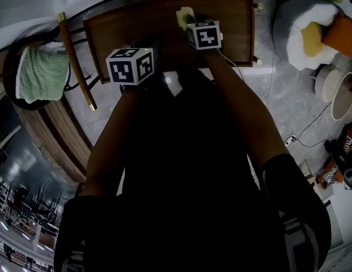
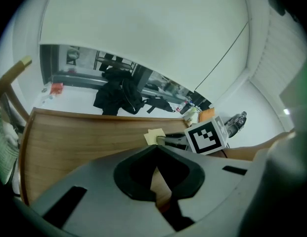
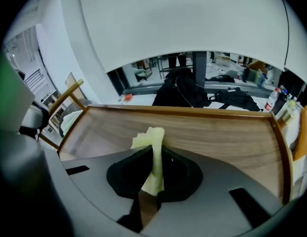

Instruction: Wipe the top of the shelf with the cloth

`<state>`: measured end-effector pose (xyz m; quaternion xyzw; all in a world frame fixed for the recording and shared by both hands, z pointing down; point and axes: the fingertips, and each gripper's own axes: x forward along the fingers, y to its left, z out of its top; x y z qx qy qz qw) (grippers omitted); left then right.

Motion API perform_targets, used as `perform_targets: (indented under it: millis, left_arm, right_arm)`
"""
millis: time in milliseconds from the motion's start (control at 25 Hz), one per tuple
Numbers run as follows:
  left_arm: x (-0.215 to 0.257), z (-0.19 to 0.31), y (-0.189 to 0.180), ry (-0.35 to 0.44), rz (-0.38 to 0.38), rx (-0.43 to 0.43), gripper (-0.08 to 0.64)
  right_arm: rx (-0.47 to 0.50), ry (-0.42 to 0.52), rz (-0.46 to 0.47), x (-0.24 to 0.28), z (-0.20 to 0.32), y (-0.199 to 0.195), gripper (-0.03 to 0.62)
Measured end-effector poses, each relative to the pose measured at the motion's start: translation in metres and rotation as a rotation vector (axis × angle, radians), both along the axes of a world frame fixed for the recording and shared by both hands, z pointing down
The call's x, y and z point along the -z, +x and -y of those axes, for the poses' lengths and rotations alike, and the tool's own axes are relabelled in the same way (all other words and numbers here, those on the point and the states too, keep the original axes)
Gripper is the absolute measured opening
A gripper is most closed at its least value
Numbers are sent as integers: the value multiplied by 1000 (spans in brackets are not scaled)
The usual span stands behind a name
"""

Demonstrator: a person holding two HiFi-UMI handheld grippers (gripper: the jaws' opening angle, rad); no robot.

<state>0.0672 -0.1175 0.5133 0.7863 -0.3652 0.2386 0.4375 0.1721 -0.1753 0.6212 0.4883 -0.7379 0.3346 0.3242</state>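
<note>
Right hand-held gripper (image 3: 154, 152) pinches crumpled yellow cloth (image 3: 149, 136) above wood-grain shelf (image 3: 217, 132) (left hand-held gripper (image 2: 155, 148) closed, empty).

The head view is dim: the person's torso (image 1: 187, 169) is a black mass near the camera, the floor (image 1: 289, 101) at right brighter. Both gripper views are evenly bright off the white wall (image 2: 143, 23), with sheen on the shelf top (image 3: 99, 132), fisheye bowing and dark, green-tinged edges
</note>
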Motion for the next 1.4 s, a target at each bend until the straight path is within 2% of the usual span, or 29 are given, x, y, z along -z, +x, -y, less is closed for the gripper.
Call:
perform_targets:
  millis: [200,400,720,960,1200,1400]
  left_arm:
    - [-11,3,31,1,17,-32,12]
    - [-29,2,63,27,68,-89,12]
    - [-48,8,112,50,77,-127,12]
    - [-46,10,142,72,49,-167,12]
    - [-47,0,140,58,25,-170,12]
    - [-43,-4,116,55,7,-143,12]
  right_arm:
    - [-53,3,-12,-1,-2,45,43]
    - [-88,2,-53,3,-6,89,44]
    - [-197,-14,-115,13,-9,149,43]
    - [-243,-18,-209,17,-12,182,43]
    - [-297,-37,-315,15,-17,209,43]
    - [-369,-70,-338,14,-21,214,43]
